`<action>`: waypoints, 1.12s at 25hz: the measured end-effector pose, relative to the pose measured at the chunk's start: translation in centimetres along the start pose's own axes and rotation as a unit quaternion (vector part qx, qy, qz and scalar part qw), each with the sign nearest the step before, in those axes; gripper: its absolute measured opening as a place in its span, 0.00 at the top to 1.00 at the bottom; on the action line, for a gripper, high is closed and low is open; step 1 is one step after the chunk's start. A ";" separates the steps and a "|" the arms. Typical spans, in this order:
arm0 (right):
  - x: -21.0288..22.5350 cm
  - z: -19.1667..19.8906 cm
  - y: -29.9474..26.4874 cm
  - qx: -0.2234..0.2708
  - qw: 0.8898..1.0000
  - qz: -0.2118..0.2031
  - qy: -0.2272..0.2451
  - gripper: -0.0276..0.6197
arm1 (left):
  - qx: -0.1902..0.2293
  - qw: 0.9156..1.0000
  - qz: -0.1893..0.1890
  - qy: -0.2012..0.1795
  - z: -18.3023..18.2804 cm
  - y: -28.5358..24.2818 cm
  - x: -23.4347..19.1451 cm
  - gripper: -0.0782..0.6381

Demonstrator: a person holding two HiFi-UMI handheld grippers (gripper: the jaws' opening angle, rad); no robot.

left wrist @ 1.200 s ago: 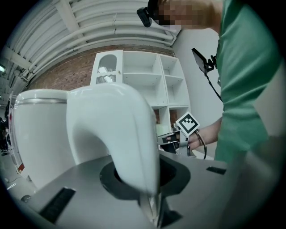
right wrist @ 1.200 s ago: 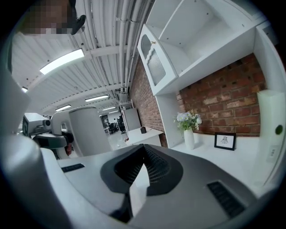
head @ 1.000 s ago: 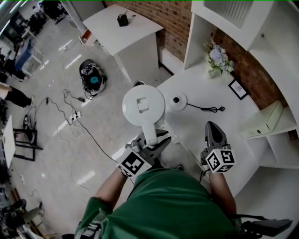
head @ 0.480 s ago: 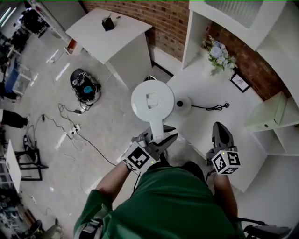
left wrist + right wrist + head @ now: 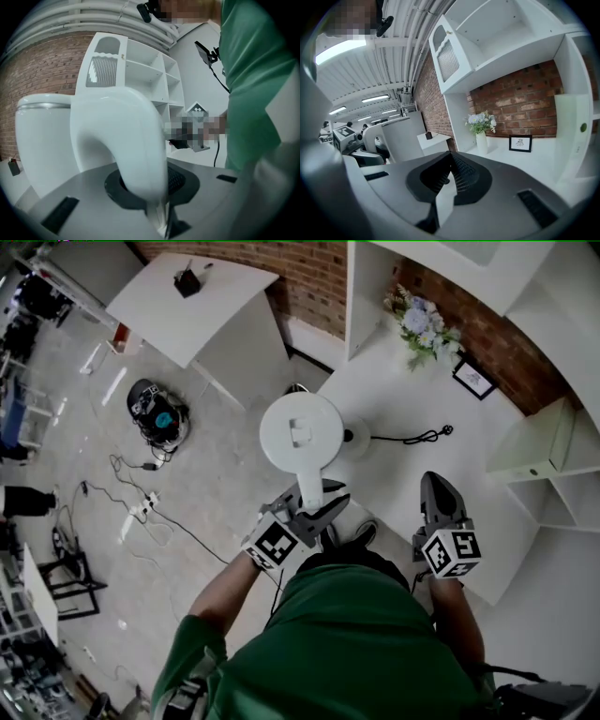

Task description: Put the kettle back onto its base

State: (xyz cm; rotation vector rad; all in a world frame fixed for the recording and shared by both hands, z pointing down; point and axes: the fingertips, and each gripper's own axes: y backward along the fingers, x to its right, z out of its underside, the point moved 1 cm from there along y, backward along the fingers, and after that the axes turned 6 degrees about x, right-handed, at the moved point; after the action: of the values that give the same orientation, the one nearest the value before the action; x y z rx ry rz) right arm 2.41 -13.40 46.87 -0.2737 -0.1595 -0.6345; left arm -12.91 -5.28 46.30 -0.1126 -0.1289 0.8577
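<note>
While your left tool [image 5: 314, 510] clamps kettle [image 5: 300, 432] by handle, kettle hangs over table [image 5: 398, 488] left edge, just beside base [image 5: 357, 439]. Carry step under way. Next: centre over base, lower upright. Right tool [image 5: 439, 491] closed, empty.

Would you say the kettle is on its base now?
Off: left gripper holds kettle by its handle; the base shows beside it.

Staged domestic corner inside an open-plan laboratory. Ahead of the right claw [image 5: 450, 157]: white shelving unit [image 5: 501, 51], red brick wall [image 5: 520, 101], vase of pale flowers [image 5: 480, 129], framed picture [image 5: 520, 143]. Left of it: grey polished floor [image 5: 216, 427], trailing black cables [image 5: 122, 470].
</note>
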 end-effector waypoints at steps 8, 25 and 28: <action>4.2 0.3 -1.2 -0.004 1.000 -0.019 -0.022 0.92 | -0.030 0.999 -0.017 0.004 1.3 -4.5 0.4 0.79; 6.2 3.7 -0.9 -0.031 0.995 0.088 -0.043 0.92 | -0.026 0.997 0.077 0.015 6.5 -8.0 -2.0 0.79; 5.8 4.5 -0.5 -0.037 0.993 0.103 -0.047 0.92 | -0.029 0.994 0.103 0.014 7.2 -8.4 -2.0 0.79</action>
State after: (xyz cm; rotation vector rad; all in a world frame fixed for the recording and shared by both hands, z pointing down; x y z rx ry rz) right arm 6.42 -15.69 52.59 -0.3873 -0.1949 -0.4227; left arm -9.08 -11.91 54.51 -0.1952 -0.1179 1.0587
